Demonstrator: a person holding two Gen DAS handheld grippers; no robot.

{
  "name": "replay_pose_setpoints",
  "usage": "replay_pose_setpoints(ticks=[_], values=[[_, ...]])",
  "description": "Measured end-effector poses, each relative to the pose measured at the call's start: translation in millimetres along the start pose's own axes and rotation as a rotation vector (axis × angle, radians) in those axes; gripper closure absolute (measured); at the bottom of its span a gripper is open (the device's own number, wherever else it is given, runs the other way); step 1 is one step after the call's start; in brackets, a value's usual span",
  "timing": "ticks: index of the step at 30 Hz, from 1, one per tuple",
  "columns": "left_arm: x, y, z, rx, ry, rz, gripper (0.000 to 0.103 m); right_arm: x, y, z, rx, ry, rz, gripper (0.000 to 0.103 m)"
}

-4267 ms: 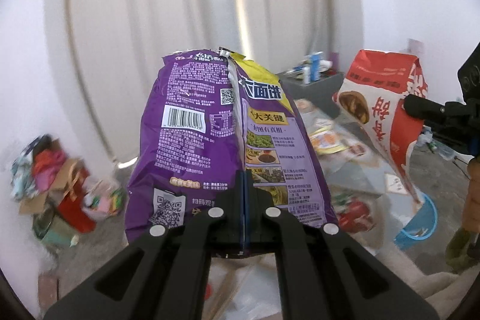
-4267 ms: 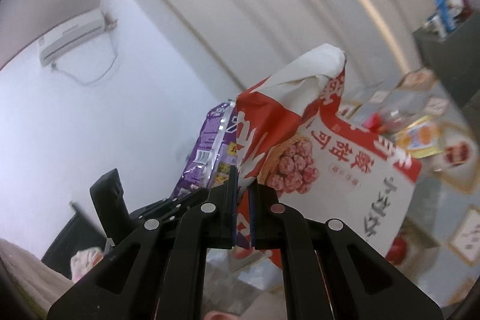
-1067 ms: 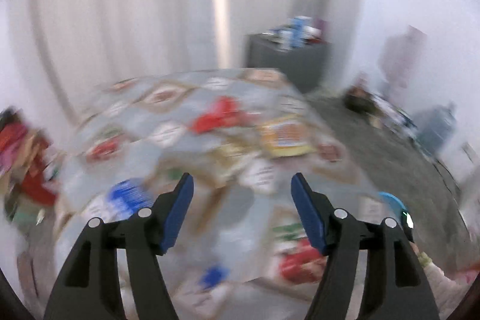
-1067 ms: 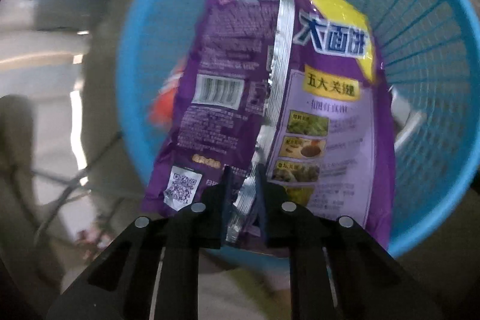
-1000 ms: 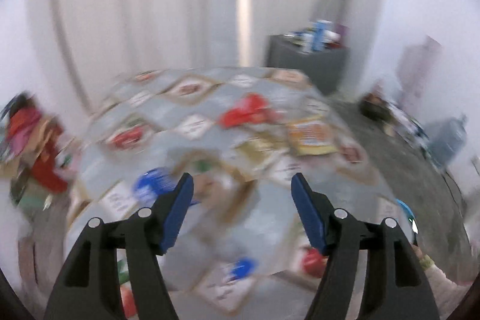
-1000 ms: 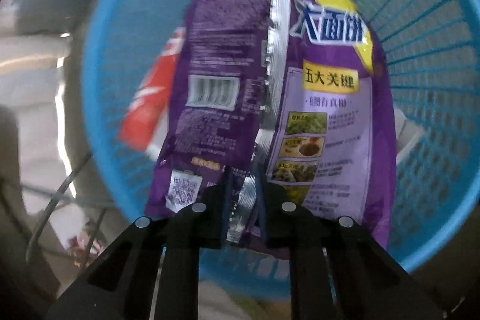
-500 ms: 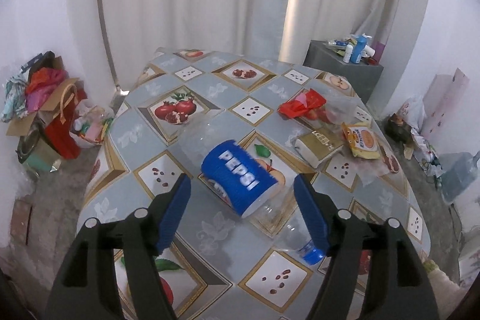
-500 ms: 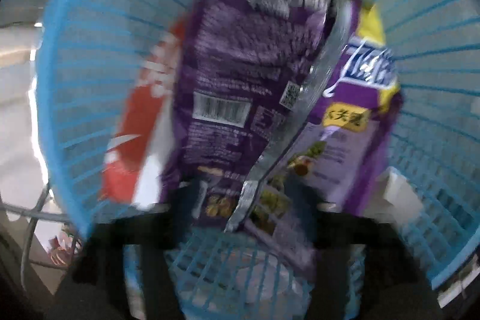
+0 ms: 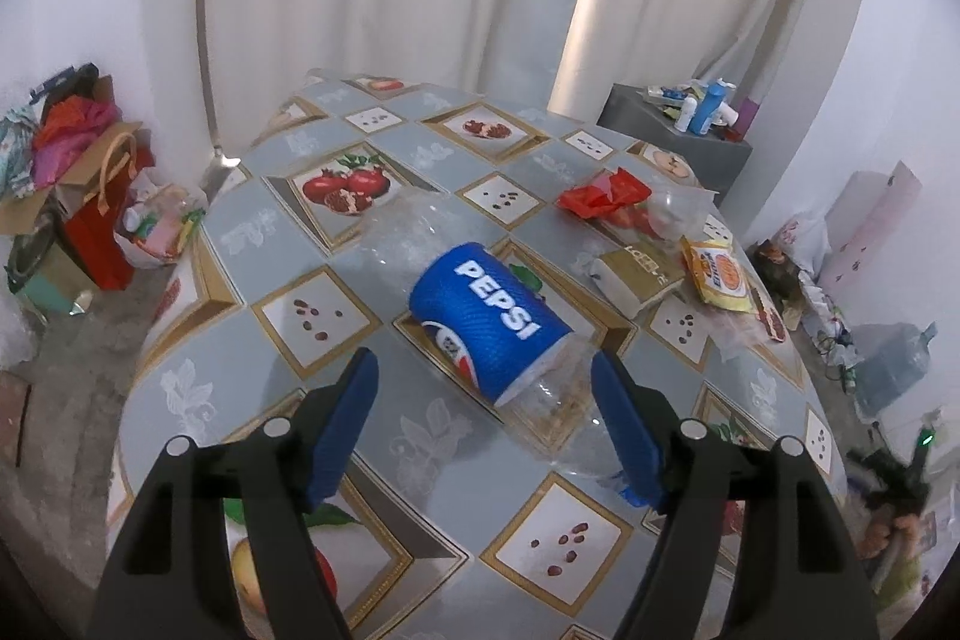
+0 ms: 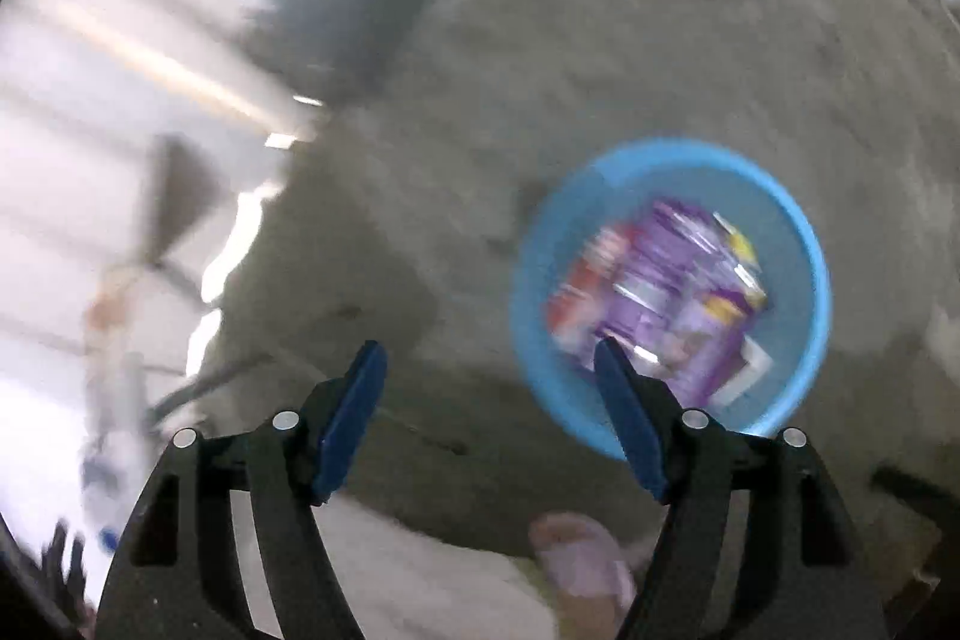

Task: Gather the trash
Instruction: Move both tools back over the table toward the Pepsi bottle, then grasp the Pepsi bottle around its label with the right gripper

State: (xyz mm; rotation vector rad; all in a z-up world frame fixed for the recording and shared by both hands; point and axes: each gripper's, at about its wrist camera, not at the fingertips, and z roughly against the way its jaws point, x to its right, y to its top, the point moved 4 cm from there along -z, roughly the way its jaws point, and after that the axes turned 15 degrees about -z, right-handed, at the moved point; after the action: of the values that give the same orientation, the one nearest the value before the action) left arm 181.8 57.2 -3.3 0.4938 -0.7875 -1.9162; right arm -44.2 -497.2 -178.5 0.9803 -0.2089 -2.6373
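In the left wrist view, a clear plastic Pepsi bottle with a blue label lies on its side on the patterned table. My left gripper is open and empty, just above and in front of the bottle. Further back lie a red wrapper, a tan carton and an orange snack packet. In the blurred right wrist view, my right gripper is open and empty above the floor. The blue basket on the floor holds the purple snack bag and a red bag.
A grey cabinet with bottles stands behind the table by the curtain. Bags and boxes are piled on the floor at the left. A water jug and clutter sit on the floor at the right.
My right gripper has let go of the purple bag into the basket, opened and pulled up and away. My left gripper, open, has settled closer over the Pepsi bottle.
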Motion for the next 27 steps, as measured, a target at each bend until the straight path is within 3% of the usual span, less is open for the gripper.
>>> replay_pose_setpoints(ticks=[3,5,9,12,17,22,24,27], values=[[-2.3,-3.4,0.1,0.008,0.004,0.001,0.032,-85.6,-19.4,14.1,0.0,0.163,0.187,0.034],[-5.6,-6.6,0.0,0.009,0.02,0.003,0.032,-134.6,-40.1,9.8,-0.056,0.256,0.278,0.034],[-14.7,-19.3,-1.9,-0.006,0.025,0.031,0.032,-227.6,-103.9,-23.1,-0.274,0.446,0.397,0.036],[-19.8,-27.1,-4.0,-0.014,0.01,0.05,0.032,-280.4,-154.1,-57.1,-0.452,0.499,0.42,0.04],[-29.1,-30.3,-12.1,-0.003,-0.045,0.089,0.032,-334.2,-211.3,-106.7,-0.606,0.5,0.455,0.043],[-33.5,-28.0,-32.4,-0.016,-0.137,0.113,0.055,-366.4,-247.0,-139.1,-0.711,0.466,0.444,0.043],[-37.3,-28.1,-44.3,-0.035,-0.19,0.154,0.07,-373.0,-258.6,-144.9,-0.722,0.453,0.457,0.043],[-37.0,-26.8,-57.2,-0.051,-0.212,0.154,0.08,-377.4,-269.3,-148.9,-0.763,0.437,0.461,0.043]])
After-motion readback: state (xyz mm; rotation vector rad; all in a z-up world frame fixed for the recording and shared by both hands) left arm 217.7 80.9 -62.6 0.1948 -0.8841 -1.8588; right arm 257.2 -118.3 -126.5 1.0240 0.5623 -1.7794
